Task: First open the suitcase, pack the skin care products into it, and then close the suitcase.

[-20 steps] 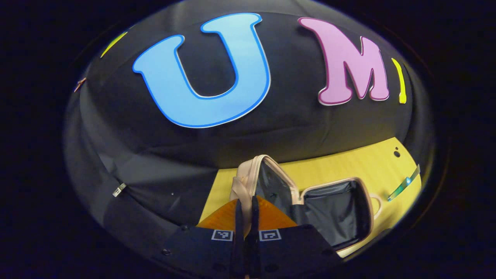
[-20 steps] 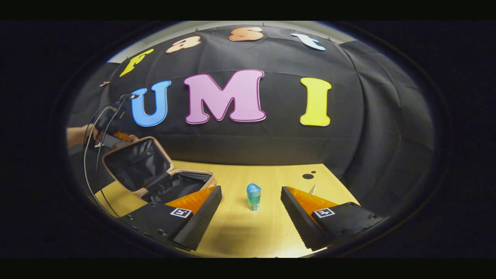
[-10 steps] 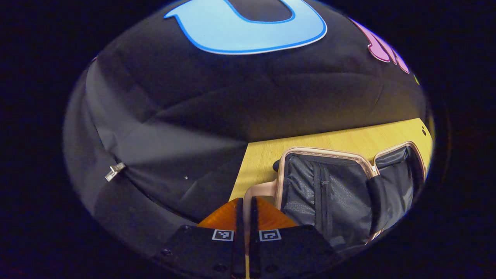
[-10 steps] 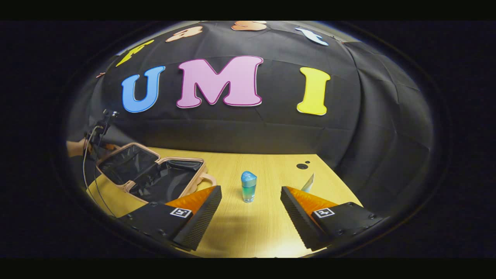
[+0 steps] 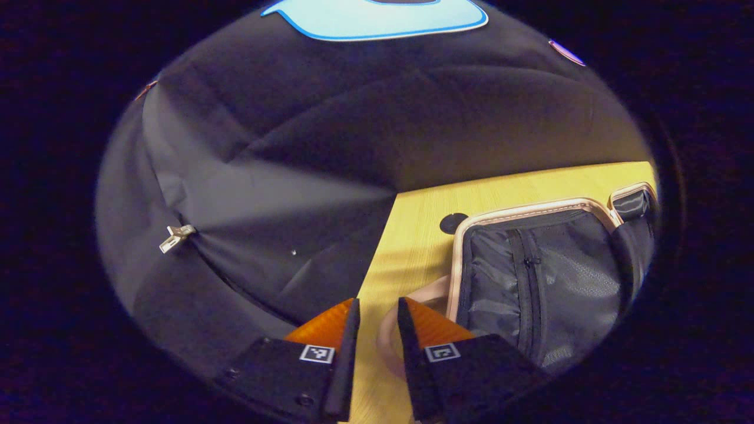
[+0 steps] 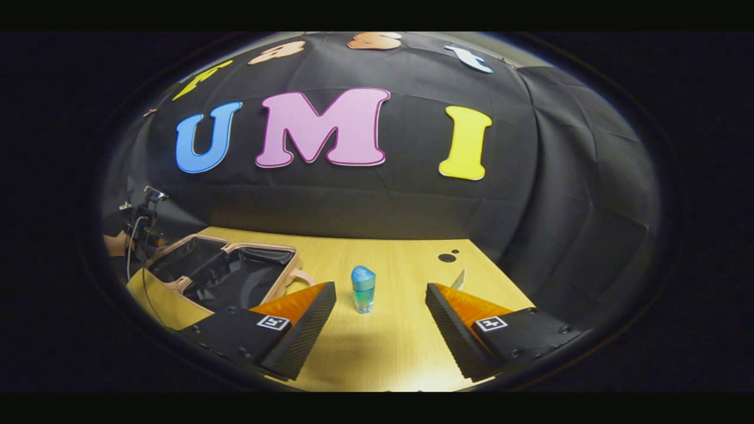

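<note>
Suitcase (image 6: 227, 277) lies open, lower left of right gripper view. My left tongs (image 5: 377, 321) released beside handle. Right tongs (image 6: 380, 324) spread, empty. Bottle (image 6: 363, 289) unpacked on surface (image 6: 406, 353); closing remains.

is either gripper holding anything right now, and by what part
Nothing is held. The left gripper has its jaws parted over bare table beside the open suitcase. The right gripper is wide open, short of the blue-capped bottle.

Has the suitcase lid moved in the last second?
Yes. In the right gripper view the suitcase lid has dropped from upright against the booth wall to lying flat on the table, beside the base.
</note>
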Demonstrator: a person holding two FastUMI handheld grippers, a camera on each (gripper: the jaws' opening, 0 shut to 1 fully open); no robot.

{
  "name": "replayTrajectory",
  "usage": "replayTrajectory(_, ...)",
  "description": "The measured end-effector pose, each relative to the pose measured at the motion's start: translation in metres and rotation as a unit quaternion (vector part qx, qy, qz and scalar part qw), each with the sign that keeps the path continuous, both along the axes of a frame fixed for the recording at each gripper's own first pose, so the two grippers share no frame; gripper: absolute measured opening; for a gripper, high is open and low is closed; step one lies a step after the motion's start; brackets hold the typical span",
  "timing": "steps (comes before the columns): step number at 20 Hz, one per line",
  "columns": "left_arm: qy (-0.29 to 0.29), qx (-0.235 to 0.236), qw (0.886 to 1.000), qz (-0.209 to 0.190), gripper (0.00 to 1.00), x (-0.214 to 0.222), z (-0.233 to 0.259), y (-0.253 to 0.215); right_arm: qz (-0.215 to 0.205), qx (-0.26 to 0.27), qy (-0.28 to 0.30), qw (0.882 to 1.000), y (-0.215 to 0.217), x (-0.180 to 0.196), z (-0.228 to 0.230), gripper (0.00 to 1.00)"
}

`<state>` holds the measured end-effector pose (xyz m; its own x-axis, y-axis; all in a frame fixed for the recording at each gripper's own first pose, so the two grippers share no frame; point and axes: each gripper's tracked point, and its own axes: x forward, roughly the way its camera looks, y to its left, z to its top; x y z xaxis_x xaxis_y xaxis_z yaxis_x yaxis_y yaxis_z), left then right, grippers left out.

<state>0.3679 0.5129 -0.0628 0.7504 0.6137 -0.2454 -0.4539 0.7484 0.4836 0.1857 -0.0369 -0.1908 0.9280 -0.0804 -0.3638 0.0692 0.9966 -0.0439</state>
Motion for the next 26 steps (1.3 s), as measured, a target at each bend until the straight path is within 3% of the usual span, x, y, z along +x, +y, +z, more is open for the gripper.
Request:
replayTrajectory(1, -0.017, 0.008, 1.0, -0.005, 0.53, -0.007, 0.012, -0.009, -0.002, -0.003, -0.003, 1.0, -0.004, 0.0, 0.001, 0.98)
replayTrajectory(2, -0.035, 0.007, 0.999, -0.017, 0.89, -0.016, 0.024, -0.03, -0.006, -0.005, -0.008, 1.0, -0.008, -0.001, 0.003, 0.97)
replayTrajectory(3, -0.06, 0.002, 0.998, -0.033, 1.0, -0.017, 0.037, -0.051, -0.01, -0.005, -0.014, 1.0, -0.013, -0.001, 0.007, 0.98)
replayTrajectory(7, -0.128, -0.006, 0.986, -0.108, 0.98, -0.045, 0.077, -0.147, -0.024, 0.008, -0.028, 0.999, -0.029, -0.005, 0.016, 0.97)
replayTrajectory(11, -0.153, -0.058, 0.969, -0.187, 0.98, -0.065, 0.061, -0.274, -0.025, 0.014, -0.032, 0.999, -0.046, -0.008, 0.014, 0.98)
replayTrajectory(14, -0.142, -0.13, 0.943, -0.273, 0.98, -0.067, 0.021, -0.378, -0.032, 0.026, -0.035, 0.999, -0.063, -0.005, 0.012, 0.97)
replayTrajectory(16, -0.134, -0.164, 0.928, -0.307, 0.98, -0.068, -0.003, -0.434, -0.039, 0.028, -0.036, 0.998, -0.077, -0.003, 0.008, 0.97)
replayTrajectory(20, -0.103, -0.174, 0.915, -0.35, 0.98, -0.051, -0.042, -0.525, -0.048, 0.028, -0.034, 0.998, -0.108, -0.002, -0.002, 0.97)
replayTrajectory(24, -0.068, -0.184, 0.891, -0.41, 0.98, -0.03, -0.084, -0.613, -0.064, 0.027, -0.019, 0.997, -0.141, -0.007, -0.02, 0.98)
replayTrajectory(26, -0.051, -0.178, 0.886, -0.426, 0.98, -0.015, -0.106, -0.646, -0.071, 0.023, -0.014, 0.997, -0.154, -0.011, -0.029, 0.97)
